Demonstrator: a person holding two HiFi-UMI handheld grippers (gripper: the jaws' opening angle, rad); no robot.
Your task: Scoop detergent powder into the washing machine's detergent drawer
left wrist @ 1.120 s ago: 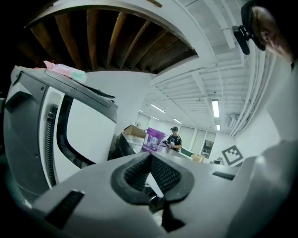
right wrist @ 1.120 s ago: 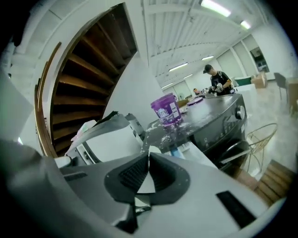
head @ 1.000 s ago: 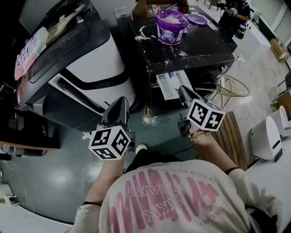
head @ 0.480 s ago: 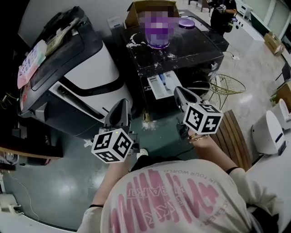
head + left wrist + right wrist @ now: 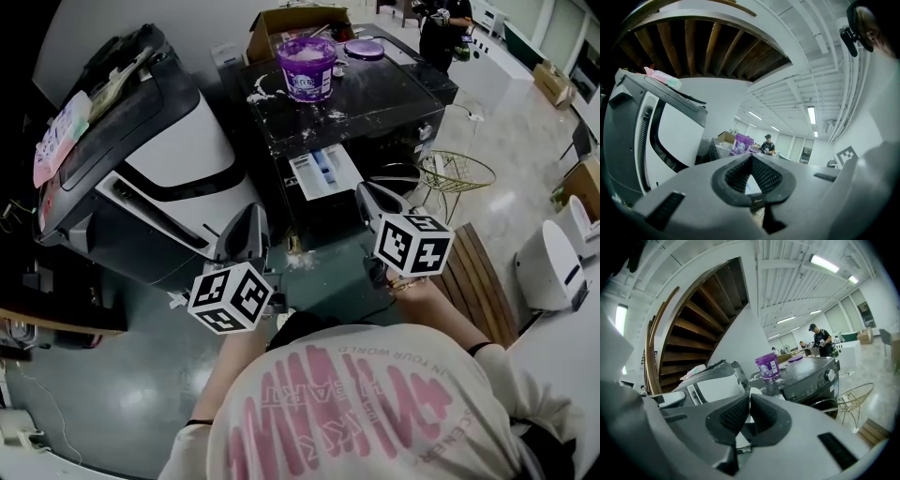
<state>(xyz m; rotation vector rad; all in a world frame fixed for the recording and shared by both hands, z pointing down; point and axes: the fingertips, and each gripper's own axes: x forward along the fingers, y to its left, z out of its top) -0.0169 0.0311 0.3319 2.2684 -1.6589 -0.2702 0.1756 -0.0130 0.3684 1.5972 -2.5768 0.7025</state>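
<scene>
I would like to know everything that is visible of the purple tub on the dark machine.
The purple tub is round, plastic-looking, with a pale label on its side. It stands upright and open on the dark machine top, toward its far left corner in the head view, with something white inside. Spilled white powder lies around its base. A purple lid lies flat to its right, apart from it.

Powder-dusted black washing machine top (image 5: 394, 98) with open purple detergent tub (image 5: 307, 67) and purple lid (image 5: 364, 49)
</scene>
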